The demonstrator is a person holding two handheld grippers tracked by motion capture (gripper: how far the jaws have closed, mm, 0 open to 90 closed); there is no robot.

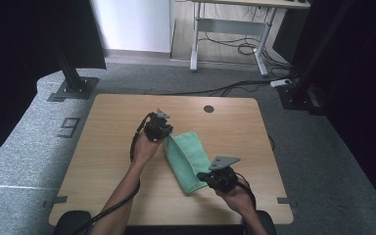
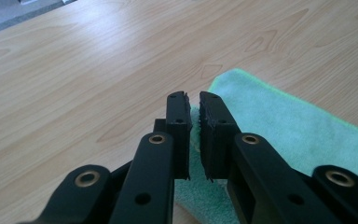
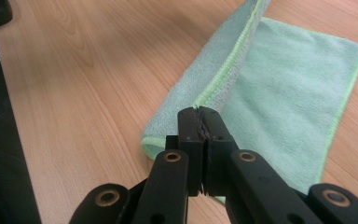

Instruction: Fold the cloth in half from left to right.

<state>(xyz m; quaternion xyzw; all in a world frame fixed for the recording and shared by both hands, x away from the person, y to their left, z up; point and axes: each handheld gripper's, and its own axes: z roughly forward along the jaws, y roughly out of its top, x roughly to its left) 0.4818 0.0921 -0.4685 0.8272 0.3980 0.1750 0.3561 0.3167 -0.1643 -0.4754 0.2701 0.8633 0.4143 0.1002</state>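
Green microfibre cloth lies folded at the centre of the wooden table in the high view. Left gripper, left of centre, is clenched on the cloth's upper left edge. Right gripper, lower right of centre, is clenched on the cloth's near corner, lifting one edge into a raised fold.

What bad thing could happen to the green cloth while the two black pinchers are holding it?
1. The left gripper pinches only a thin edge of the green cloth, so that edge might slip out and the fold would flop open.
2. The right gripper holds the other end of the same raised edge. If the hands pull apart too hard, the cloth could stretch crooked or slide across the wooden table instead of folding neatly.
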